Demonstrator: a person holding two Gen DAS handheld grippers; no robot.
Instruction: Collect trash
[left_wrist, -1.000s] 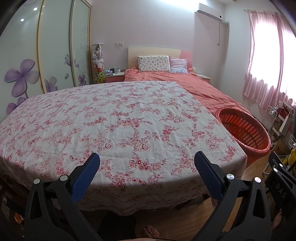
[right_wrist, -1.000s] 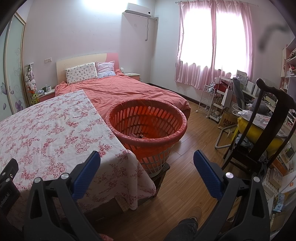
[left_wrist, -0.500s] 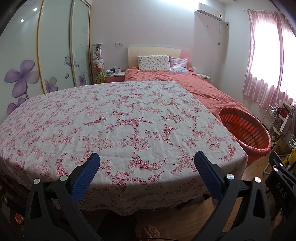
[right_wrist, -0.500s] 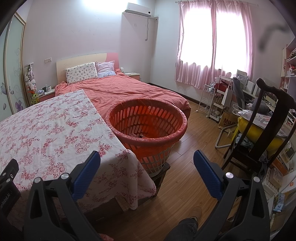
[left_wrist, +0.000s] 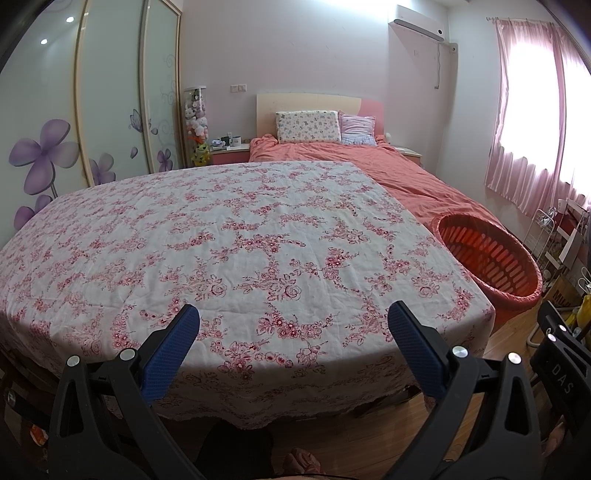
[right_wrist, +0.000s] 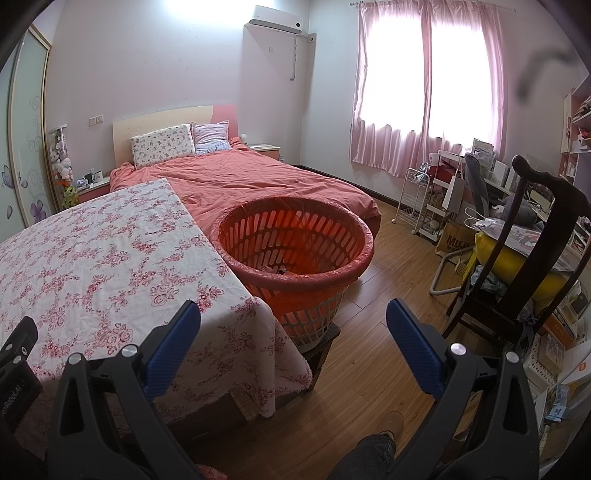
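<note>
Nothing moved, round slatted basket (right_wrist: 295, 243), floral tablecloth (left_wrist: 236, 258)

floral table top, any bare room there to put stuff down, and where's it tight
The whole floral tablecloth shows bare, from the near edge by the left gripper back to the bed. The wood floor between the orange basket and the dark chair is open. It is crowded past the chair: rack, bags, shelves. Little gap shows between basket and table corner.

Above the floral tablecloth (left_wrist: 258, 240) open room is seen; passage at its right edge is blocked by the orange basket (right_wrist: 295, 240), with bare wood floor (right_wrist: 388, 288) before the chair (right_wrist: 517, 258) beyond.
</note>
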